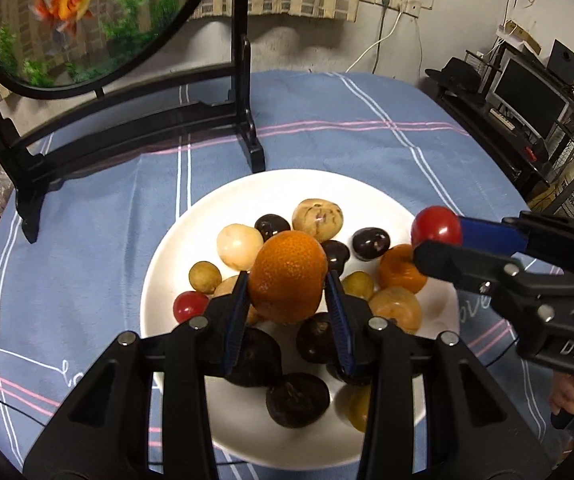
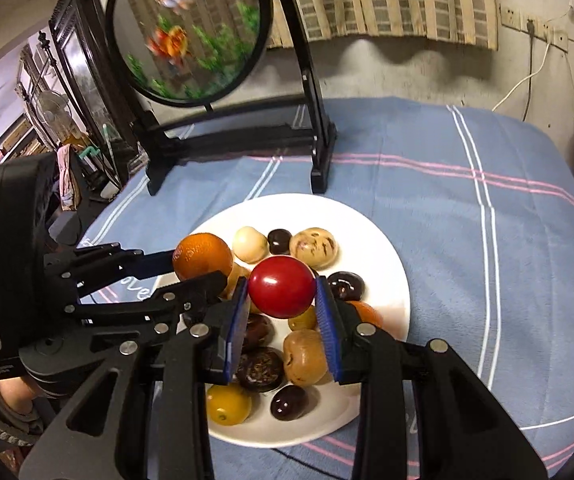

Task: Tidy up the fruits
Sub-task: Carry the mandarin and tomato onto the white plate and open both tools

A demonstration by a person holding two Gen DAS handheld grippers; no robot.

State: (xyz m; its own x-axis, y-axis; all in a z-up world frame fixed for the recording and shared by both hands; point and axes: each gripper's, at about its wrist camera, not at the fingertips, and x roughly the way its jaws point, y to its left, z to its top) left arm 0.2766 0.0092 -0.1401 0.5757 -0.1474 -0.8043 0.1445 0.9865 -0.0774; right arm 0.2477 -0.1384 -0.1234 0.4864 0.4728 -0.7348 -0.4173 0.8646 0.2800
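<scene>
Left gripper (image 1: 287, 292) clamps a mandarin orange (image 1: 287, 276) above the white plate (image 1: 175, 240), while the right gripper (image 1: 427, 240) arrives beside it pinching a red cherry tomato (image 1: 435, 225). From the right wrist, blue pads (image 2: 327, 320) squeeze that tomato (image 2: 281, 286) over the plate (image 2: 387, 248), the orange (image 2: 203, 255) held just left. Most fruit already sits heaped on the dish; these two look left to set down

"DAS" on the right tool (image 1: 439, 240), "love" stitched on the blue tablecloth (image 1: 475, 306)
</scene>
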